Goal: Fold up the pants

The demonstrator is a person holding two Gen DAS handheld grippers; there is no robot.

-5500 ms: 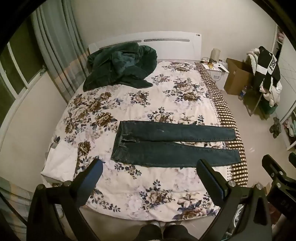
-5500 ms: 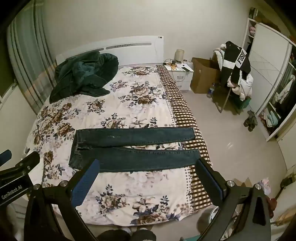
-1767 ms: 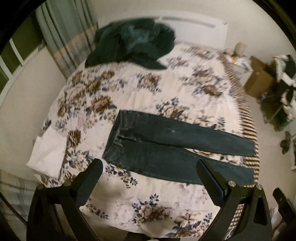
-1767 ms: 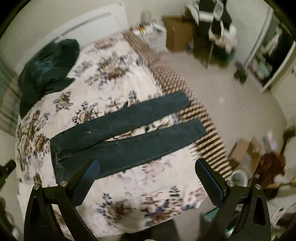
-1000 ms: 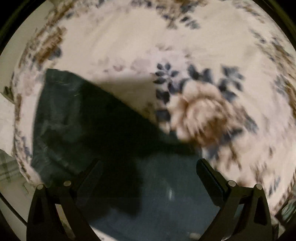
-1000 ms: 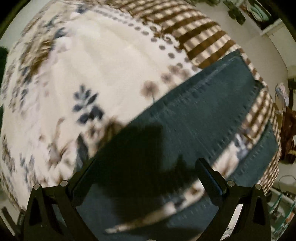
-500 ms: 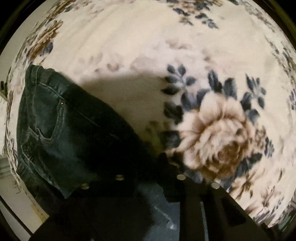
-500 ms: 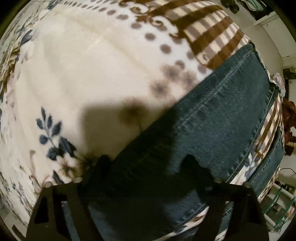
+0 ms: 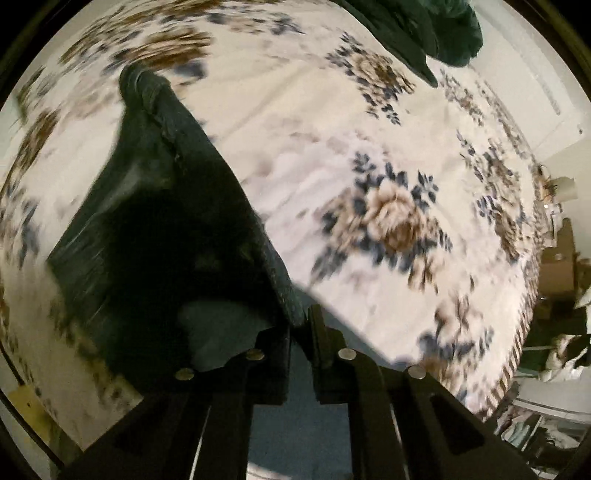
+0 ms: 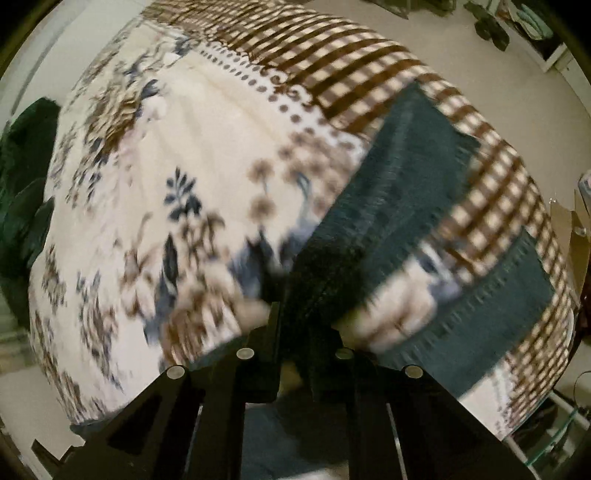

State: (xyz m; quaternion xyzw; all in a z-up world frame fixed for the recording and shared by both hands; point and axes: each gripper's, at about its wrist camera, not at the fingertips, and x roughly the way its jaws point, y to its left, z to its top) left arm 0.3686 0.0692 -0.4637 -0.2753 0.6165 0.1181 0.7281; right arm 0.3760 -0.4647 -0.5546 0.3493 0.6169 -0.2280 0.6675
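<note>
The dark blue jeans (image 9: 162, 206) lie on the floral bedspread (image 9: 332, 155). In the left wrist view my left gripper (image 9: 301, 325) is shut on the far edge of the jeans near the waist, and the cloth rises off the bed. In the right wrist view my right gripper (image 10: 295, 321) is shut on the far leg (image 10: 391, 184) of the jeans near its hem. The near leg (image 10: 491, 299) lies flat to the right. Both views are blurred by motion.
A dark green jacket (image 9: 417, 26) is heaped at the head of the bed and shows at the left edge of the right wrist view (image 10: 22, 177). The brown checked border (image 10: 369, 55) marks the bed's side edge, with floor (image 10: 480, 55) beyond. A cardboard box (image 9: 557, 266) stands past the bed.
Both grippers, shut on the far edge of the jeans half a second ago, have lifted it. The cloth now rises off the bedspread, and the views have swung.
</note>
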